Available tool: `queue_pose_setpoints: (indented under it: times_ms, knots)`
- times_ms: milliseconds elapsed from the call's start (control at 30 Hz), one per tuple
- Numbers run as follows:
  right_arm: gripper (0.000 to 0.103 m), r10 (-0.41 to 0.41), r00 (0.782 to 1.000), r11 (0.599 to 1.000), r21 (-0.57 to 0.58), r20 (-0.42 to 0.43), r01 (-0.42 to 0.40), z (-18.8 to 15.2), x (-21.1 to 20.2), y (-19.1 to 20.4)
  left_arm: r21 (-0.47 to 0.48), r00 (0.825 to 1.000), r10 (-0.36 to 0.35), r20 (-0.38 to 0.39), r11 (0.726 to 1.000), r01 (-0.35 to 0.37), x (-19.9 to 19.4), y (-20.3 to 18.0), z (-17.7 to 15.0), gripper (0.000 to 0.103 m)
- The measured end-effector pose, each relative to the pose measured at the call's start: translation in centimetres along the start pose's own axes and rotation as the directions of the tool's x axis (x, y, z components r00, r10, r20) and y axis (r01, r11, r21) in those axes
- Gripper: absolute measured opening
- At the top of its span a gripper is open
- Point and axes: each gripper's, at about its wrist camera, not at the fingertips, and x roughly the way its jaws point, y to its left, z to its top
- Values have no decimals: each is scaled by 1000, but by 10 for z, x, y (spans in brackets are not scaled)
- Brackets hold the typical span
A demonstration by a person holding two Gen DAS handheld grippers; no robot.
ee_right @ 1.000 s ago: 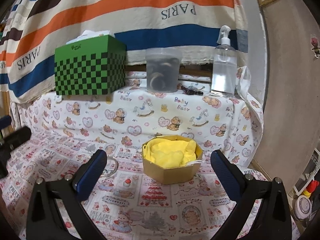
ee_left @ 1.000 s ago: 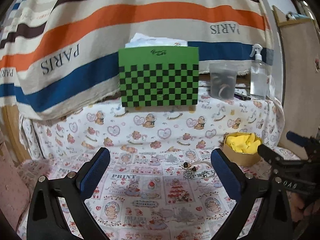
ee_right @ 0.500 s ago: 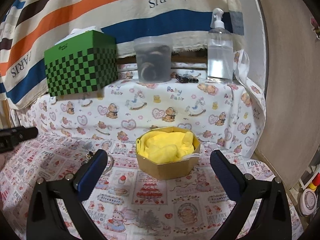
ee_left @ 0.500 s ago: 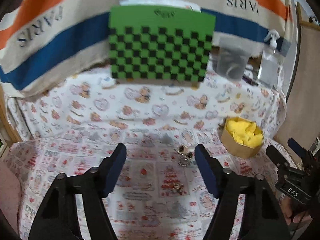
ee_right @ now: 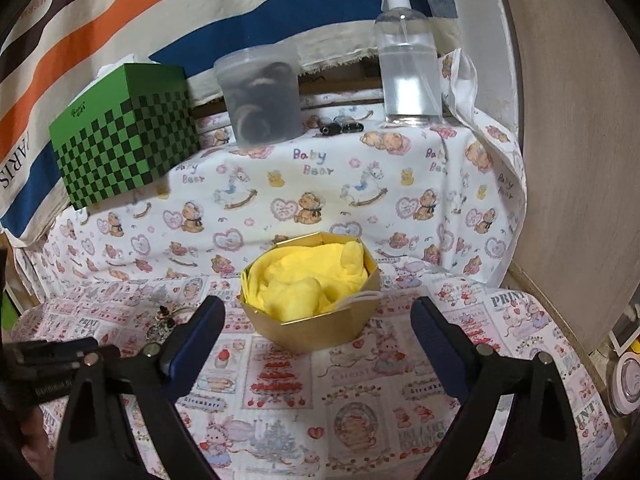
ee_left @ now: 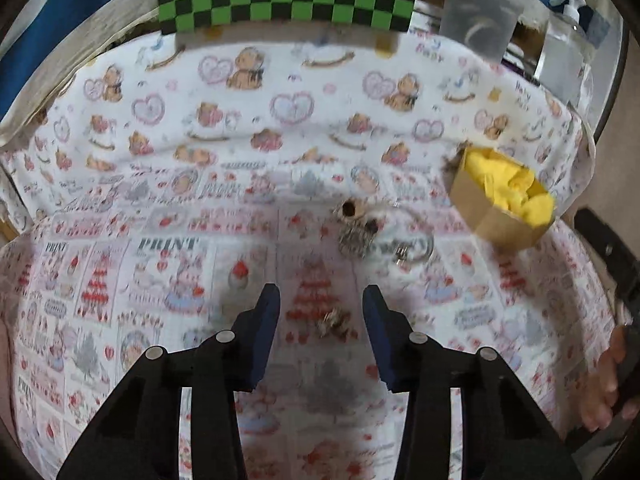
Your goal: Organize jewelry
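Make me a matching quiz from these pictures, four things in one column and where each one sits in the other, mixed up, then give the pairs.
Things:
1. small jewelry piece
2. yellow cloth
3. spray bottle
4. checkered tissue box

Places:
A. inside the gold box
B. raised ledge, far right
C. between the left gripper fingers
D. raised ledge, far left

Pairs: 1-C, 2-A, 3-B, 4-D

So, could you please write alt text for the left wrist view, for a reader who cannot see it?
The left gripper, fingers open, hangs over a small earring on a printed cloth. Beyond lie more jewelry, a bracelet, and a cardboard box lined in yellow.
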Motion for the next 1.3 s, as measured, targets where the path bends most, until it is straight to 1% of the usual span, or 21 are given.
queue_pose_setpoints:
  times_ms: [67, 167, 233, 333, 400, 467, 500, 533, 567, 633, 667, 733, 867, 933, 967, 1033, 1067, 1100, 1200, 1233, 1300]
  knots:
    - [94, 4, 1000, 1000, -15, -5, -4, -1, 0, 4, 3, 1000, -15, -1, 1000, 15, 1, 0, -6, 39]
    - [94, 5, 1000, 999, -50, -2, -5, -4, 0, 11, 5, 999, -35, 3, 999, 35, 3, -4, -9, 39]
    - [93, 1, 1000, 998, -69, 4, -1, -5, -2, 14, 12, 999, -34, -4, 999, 34, 7, -6, -8, 36]
    - [92, 7, 1000, 997, -77, 8, -6, -5, -3, 15, 5, 1000, -11, -14, 1000, 11, 15, -7, -9, 36]
    - [92, 15, 1000, 997, -70, 5, -14, -5, -3, 14, 1, 1000, -17, -6, 1000, 17, 16, -5, -9, 35]
    - [92, 14, 1000, 997, -75, 3, -13, -5, -2, 15, 6, 1000, -13, 2, 1000, 13, 15, -5, -9, 31]
    - [92, 12, 1000, 997, -79, 2, -12, -5, -2, 16, 2, 1000, -19, 4, 1000, 19, 16, -4, -10, 26]
    - [92, 11, 1000, 997, -82, 0, -11, -6, -1, 16, -1, 1000, -22, 4, 1000, 22, 17, -3, -10, 17]
    - [91, 11, 1000, 996, -84, -3, -11, -6, 0, 17, -7, 1000, -24, 5, 1000, 24, 17, -2, -10, 17]
    - [89, 11, 1000, 996, -89, -10, -12, -7, 1, 18, -43, 998, -64, 14, 997, 65, 15, 4, -10, 16]
    - [89, 11, 1000, 996, -91, -13, -12, -7, 2, 18, -51, 998, -68, 15, 996, 69, 15, 6, -10, 16]
    - [89, 9, 1000, 996, -85, -12, -10, -8, 1, 18, -43, 997, -66, 30, 997, 67, 10, 9, -10, 16]
    - [89, 10, 1000, 997, -80, 4, -10, -7, -3, 18, -37, 994, -60, 90, 997, 63, -5, 13, -9, 16]
    - [89, 11, 1000, 996, -91, 4, -11, -8, -3, 19, -47, 988, -58, 140, 997, 66, -19, 18, -8, 16]
    - [89, 16, 1000, 995, -94, -2, -16, -9, -3, 20, -46, 984, -43, 173, 998, 51, -25, 20, -7, 16]
    - [89, 19, 1000, 995, -102, -9, -19, -10, -2, 22, -48, 970, 15, 241, 999, -3, -37, 24, -6, 16]
    - [89, 15, 1000, 994, -109, -9, -16, -11, -1, 23, -49, 961, 35, 274, 999, -23, -42, 27, -6, 16]
    - [89, 13, 1000, 993, -116, -8, -14, -11, -1, 24, -45, 953, 40, 300, 999, -28, -46, 29, -5, 16]
    - [89, 20, 1000, 992, -122, -6, -21, -13, -3, 25, -42, 933, 75, 351, 997, -64, -53, 35, -6, 16]
    - [89, 26, 1000, 992, -127, -10, -27, -13, -4, 27, -38, 930, 83, 358, 997, -74, -53, 36, -6, 16]
    - [89, 62, 998, 988, -138, -24, -65, -13, -6, 29, -35, 921, 98, 378, 995, -92, -53, 39, -6, 16]
